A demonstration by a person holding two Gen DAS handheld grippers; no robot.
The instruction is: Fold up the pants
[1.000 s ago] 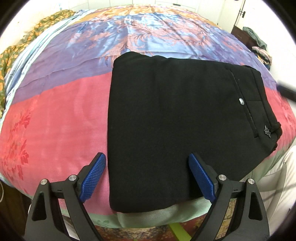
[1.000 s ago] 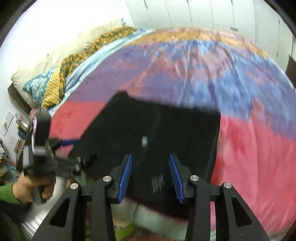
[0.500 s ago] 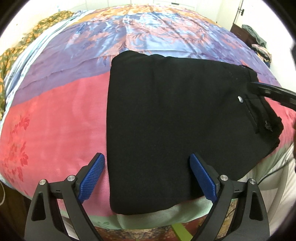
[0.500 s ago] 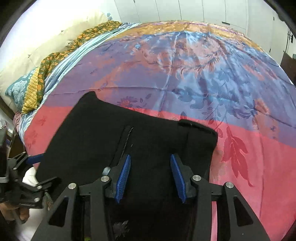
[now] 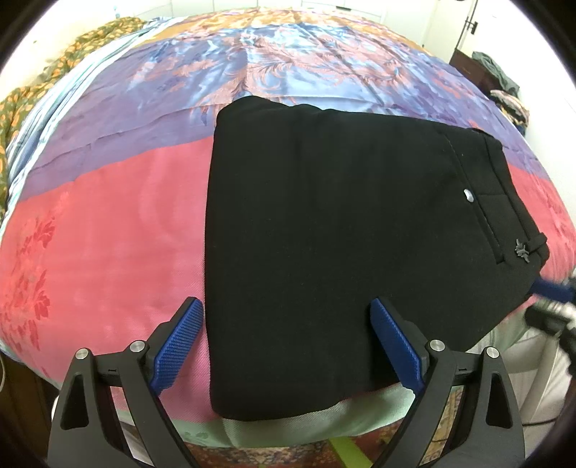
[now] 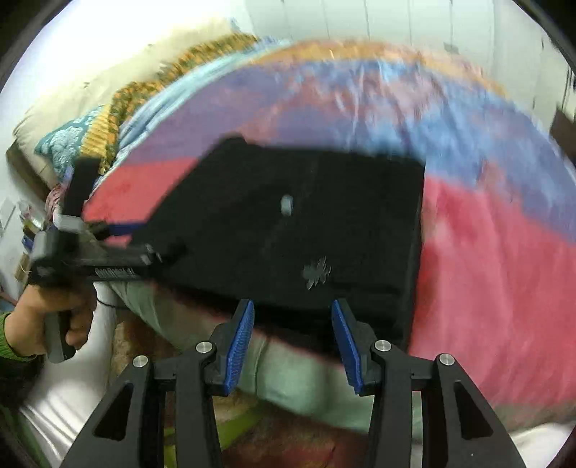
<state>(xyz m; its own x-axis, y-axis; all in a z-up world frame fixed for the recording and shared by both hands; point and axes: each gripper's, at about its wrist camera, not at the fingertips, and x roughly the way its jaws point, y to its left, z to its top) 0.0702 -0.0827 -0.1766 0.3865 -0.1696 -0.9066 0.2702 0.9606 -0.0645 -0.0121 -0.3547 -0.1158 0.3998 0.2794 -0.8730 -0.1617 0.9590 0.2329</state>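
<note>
The black pants (image 5: 342,234) lie folded into a flat rectangle at the bed's near edge, waistband and silver button to the right. My left gripper (image 5: 288,345) is wide open, empty, hovering over the pants' near left corner. In the right wrist view, which is blurred, the pants (image 6: 306,223) lie ahead. My right gripper (image 6: 291,342) is open and empty just off the bed edge, in front of the waistband end. It shows as a blur at the right edge of the left wrist view (image 5: 554,302). The left gripper (image 6: 108,252) and the hand holding it show at the left.
The bed carries a satin cover (image 5: 108,234) in pink, purple, blue and orange bands. Pillows and a patterned blanket (image 6: 90,126) lie at the head. A dark cabinet with clothes (image 5: 496,79) stands at the far right. White wardrobe doors (image 6: 396,21) are behind the bed.
My right gripper has pulled back off the pants to the bed edge and is moving. My left gripper has stayed open in the same place. The pants have not moved.
</note>
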